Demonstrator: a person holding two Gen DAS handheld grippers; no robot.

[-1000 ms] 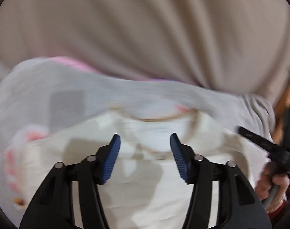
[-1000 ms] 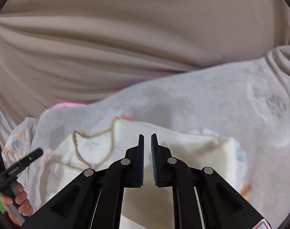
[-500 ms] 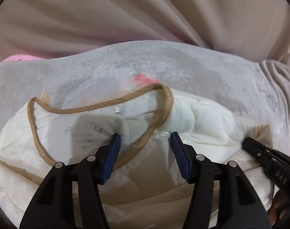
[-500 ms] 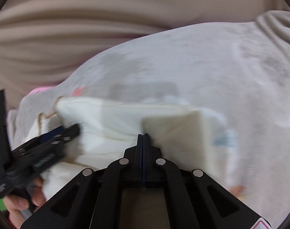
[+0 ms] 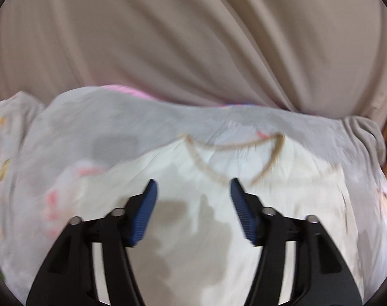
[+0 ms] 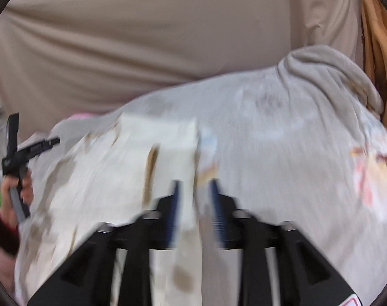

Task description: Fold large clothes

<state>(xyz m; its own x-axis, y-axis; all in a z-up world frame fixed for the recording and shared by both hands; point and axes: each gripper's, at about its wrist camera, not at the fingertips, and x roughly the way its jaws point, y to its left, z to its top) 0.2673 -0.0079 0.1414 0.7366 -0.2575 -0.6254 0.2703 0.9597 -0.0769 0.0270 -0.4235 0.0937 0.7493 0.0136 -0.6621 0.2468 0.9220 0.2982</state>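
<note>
Both the left hand-held gripper (image 5: pixel 192 191) and right hand-held gripper (image 6: pixel 193 191) have just opened wide, releasing the cream jacket (image 5: pixel 219 229) onto the bed (image 5: pixel 91 127), that fold apparently laid.

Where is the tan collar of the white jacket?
In the left wrist view the tan collar curves just above and right of the open left claw, at the far edge of the white jacket, which lies on the grey blanket.

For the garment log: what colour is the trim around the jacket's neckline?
Tan trim on the cream jacket; clearest in the left wrist view.
</note>
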